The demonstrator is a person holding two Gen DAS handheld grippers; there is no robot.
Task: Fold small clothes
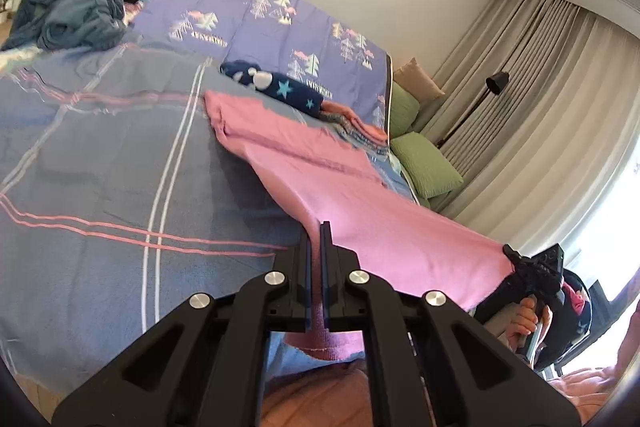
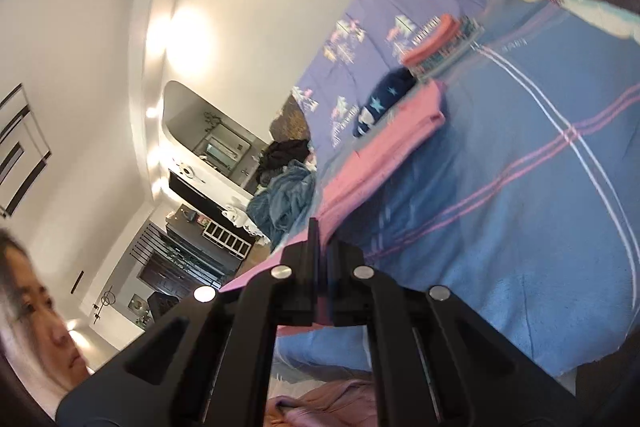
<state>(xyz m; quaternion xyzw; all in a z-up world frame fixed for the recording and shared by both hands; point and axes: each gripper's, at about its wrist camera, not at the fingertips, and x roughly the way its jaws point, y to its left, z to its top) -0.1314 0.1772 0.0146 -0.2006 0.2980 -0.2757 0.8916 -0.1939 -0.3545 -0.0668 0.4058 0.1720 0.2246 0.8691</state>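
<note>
A pink garment (image 1: 320,179) stretches from the blue striped bed cover up into both grippers. My left gripper (image 1: 320,231) is shut on its near edge, with cloth pinched between the fingers. My right gripper (image 1: 516,259) shows at the right of the left wrist view, shut on the garment's other corner. In the right wrist view my right gripper (image 2: 318,231) is shut on the pink garment (image 2: 384,147), whose far end lies folded on the bed.
A navy star-patterned cloth (image 1: 276,87) and a folded coral and patterned pile (image 2: 440,43) lie beyond the garment. A heap of blue and black clothes (image 1: 80,7) sits at the far end of the bed (image 1: 100,167). Green cushions (image 1: 424,163) lie beside it.
</note>
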